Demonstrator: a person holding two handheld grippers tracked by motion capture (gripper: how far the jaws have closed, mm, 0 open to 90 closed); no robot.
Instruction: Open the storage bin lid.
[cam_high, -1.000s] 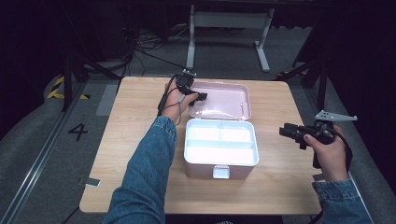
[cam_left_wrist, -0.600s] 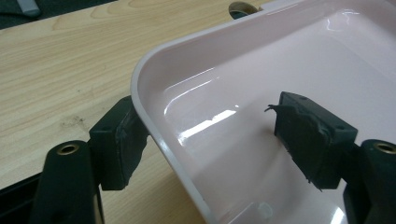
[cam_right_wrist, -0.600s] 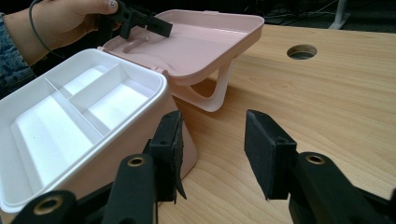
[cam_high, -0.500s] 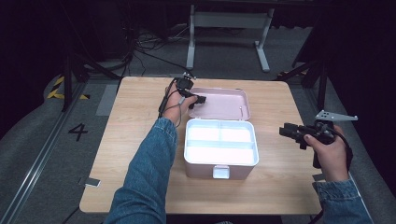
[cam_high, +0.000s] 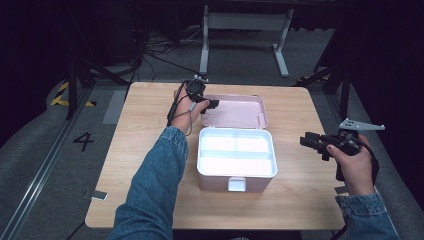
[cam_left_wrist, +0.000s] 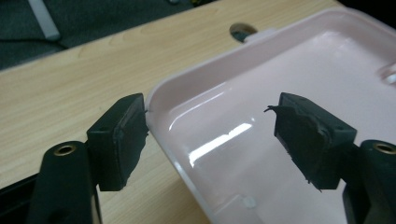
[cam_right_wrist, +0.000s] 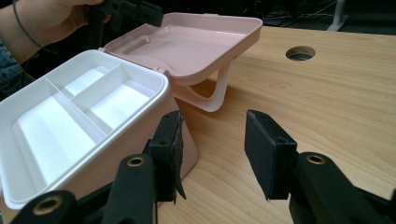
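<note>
Dark room all round, cables and a metal stand on the floor behind, and a light wood worktop (cam_high: 150, 150) in the middle with a pink box (cam_high: 235, 172) sitting on it.

The box is wide open. Its lid (cam_high: 235, 111) is flipped right back behind the box and looks propped on its carry handle (cam_right_wrist: 212, 93), so it sits at a slant instead of flat. That leaves the white tray (cam_high: 236, 151) with its 3 compartments facing up, all bare as far as I can see.

Left gripper (cam_left_wrist: 210, 135) is at the far-left corner of the lid, fingers (cam_left_wrist: 119, 140) spread wide and holding nothing. 1 finger sits outside the lid's rim, touching or just about touching it, the other hangs over the glossy inside. My guess is it's lined up to pinch that rim and swing the lid over, but it hasn't closed.

Right gripper (cam_right_wrist: 212, 156) hovers off the box's right side, near its front corner, fingers (cam_right_wrist: 268, 151) open and empty, apart from the box. Looks like it's just parked out of the lid's way.
</note>
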